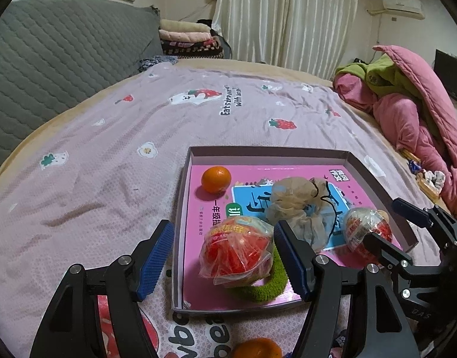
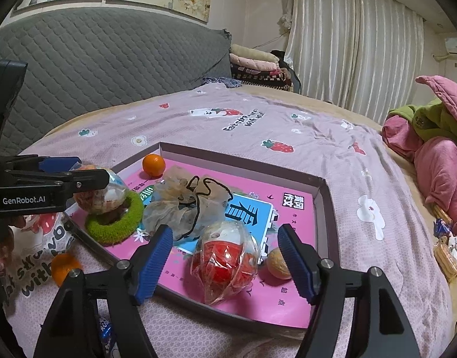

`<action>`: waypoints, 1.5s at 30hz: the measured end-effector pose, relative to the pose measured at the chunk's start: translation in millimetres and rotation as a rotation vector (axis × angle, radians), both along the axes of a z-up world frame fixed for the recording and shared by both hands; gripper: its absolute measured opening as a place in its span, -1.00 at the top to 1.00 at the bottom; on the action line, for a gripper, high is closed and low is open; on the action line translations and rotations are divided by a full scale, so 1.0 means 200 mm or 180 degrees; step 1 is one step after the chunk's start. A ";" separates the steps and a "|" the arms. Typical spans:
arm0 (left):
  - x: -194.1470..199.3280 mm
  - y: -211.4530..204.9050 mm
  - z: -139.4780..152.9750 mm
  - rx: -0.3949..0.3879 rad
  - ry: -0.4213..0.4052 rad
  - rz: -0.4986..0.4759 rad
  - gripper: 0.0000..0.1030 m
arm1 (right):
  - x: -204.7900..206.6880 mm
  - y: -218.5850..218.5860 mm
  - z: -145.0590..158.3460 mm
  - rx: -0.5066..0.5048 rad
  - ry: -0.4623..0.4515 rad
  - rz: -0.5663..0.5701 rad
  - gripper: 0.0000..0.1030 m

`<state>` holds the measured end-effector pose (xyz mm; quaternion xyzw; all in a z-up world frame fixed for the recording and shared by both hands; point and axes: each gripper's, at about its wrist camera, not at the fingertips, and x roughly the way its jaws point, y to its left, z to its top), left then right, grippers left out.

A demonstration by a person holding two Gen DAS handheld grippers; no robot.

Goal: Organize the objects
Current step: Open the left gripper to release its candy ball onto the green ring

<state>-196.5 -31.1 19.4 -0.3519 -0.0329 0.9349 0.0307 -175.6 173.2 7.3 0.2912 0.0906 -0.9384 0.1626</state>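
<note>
— Where's everything sitting right now?

— On the bed (image 1: pixel 109 155), in a shallow box lid (image 1: pixel 270 152) with a pink booklet (image 2: pixel 291 217) lining its bottom. In the left wrist view a mandarin (image 1: pixel 216 179) lies toward the upper left corner of the lid, a crumpled gauze pouch (image 1: pixel 294 200) with a black drawstring at centre, and a green knitted ring (image 1: pixel 267 286) at the lower edge.

— And the grippers?

— The left gripper (image 1: pixel 225 265) hangs low in its own view, blue fingers (image 1: pixel 156 256) spread wide on either side of a red snack bag (image 1: pixel 237 253) that rests on the green ring — the pads don't press on it. The right gripper (image 2: pixel 225 265) is the same story: fingers wide, a second red bag (image 2: pixel 225 256) lying between them in the lid, untouched as far as I can see.

— Anything outside the lid?

— Another mandarin (image 2: pixel 62 268) on the sheet at lower left of the right wrist view, and a small round tan thing (image 2: pixel 277 262) inside the lid by the right finger; I can't tell what it is. Pink quilts (image 1: pixel 413 110) are heaped at the right edge.
</note>
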 end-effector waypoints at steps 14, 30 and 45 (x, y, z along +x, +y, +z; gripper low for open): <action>0.02 0.00 0.04 -0.0006 0.0043 -0.0006 -0.38 | 0.00 0.03 0.02 -0.0047 0.0036 -0.0049 -0.50; 0.07 0.01 0.09 0.0013 0.0088 -0.0048 -0.38 | 0.03 0.05 0.05 -0.0118 0.0103 -0.0024 -0.52; 0.20 -0.01 0.13 0.0055 0.0122 -0.0068 -0.45 | 0.11 0.06 0.06 -0.0161 0.0153 -0.0056 -0.66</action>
